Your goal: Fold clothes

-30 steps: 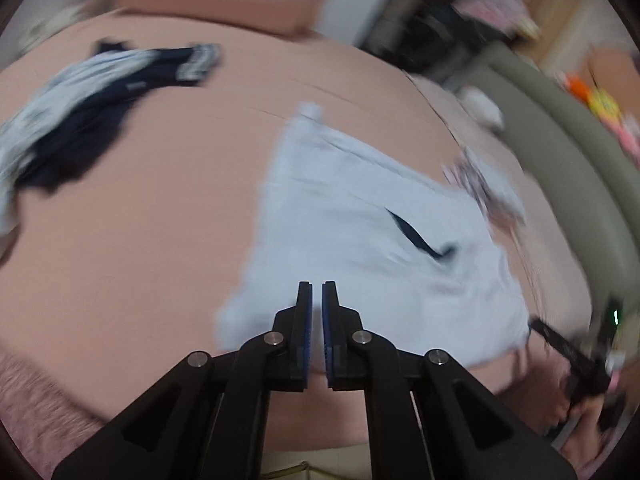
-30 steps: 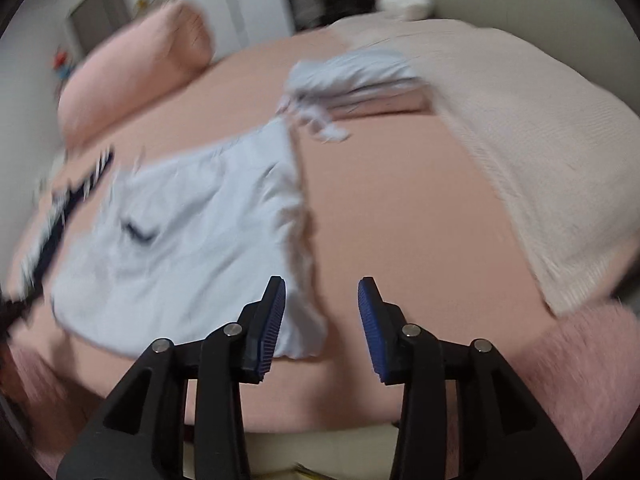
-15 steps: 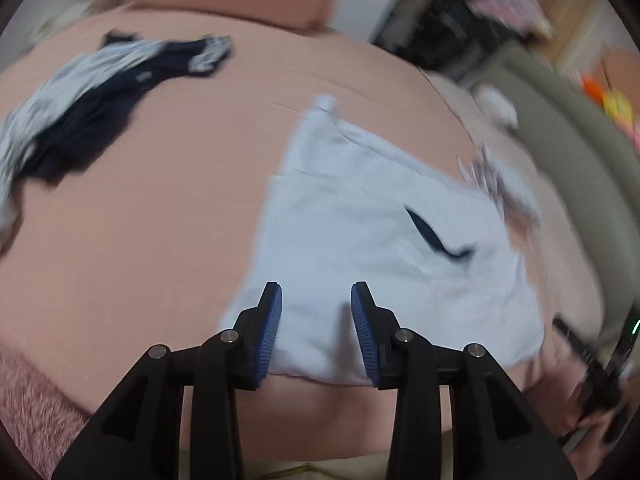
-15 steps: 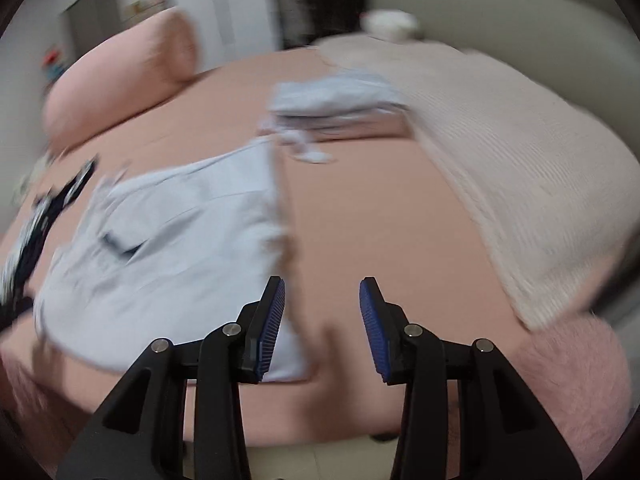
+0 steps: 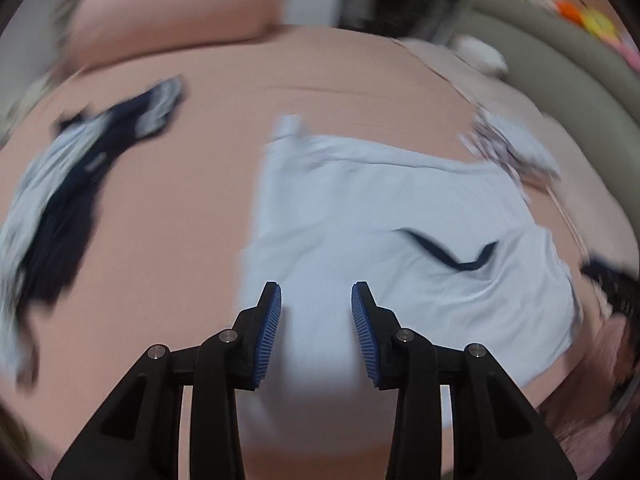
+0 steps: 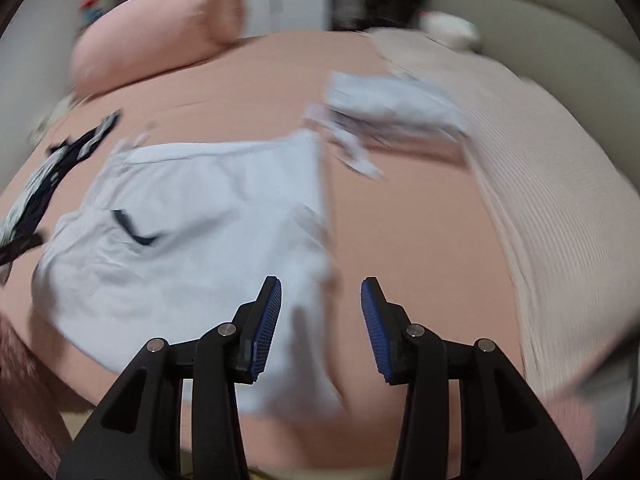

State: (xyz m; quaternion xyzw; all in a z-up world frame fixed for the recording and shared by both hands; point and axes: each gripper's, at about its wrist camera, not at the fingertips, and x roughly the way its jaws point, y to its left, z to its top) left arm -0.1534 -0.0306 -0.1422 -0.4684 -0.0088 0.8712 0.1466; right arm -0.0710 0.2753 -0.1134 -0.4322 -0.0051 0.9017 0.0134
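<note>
A pale blue garment point(image 5: 380, 232) with a dark trim strip point(image 5: 448, 252) lies spread flat on the pink bed; the right wrist view shows the same garment point(image 6: 192, 240). My left gripper point(image 5: 316, 332) is open just above its near edge, nothing between the fingers. My right gripper point(image 6: 320, 328) is open over the garment's near right corner, also holding nothing. A dark navy and white garment point(image 5: 68, 184) lies crumpled at the left. The right gripper body point(image 5: 612, 288) shows at the right edge of the left wrist view.
A folded pale garment point(image 6: 392, 108) sits at the back right beside a ribbed cream blanket point(image 6: 560, 200). A pink bolster pillow point(image 6: 160, 44) lies at the head of the bed point(image 5: 168, 264). A grey padded headboard point(image 5: 568, 80) curves along the right.
The left gripper was shut a second ago and now stands open. Both grippers have moved in closer to the pale blue garment's near edge. The garment lies flatter.
</note>
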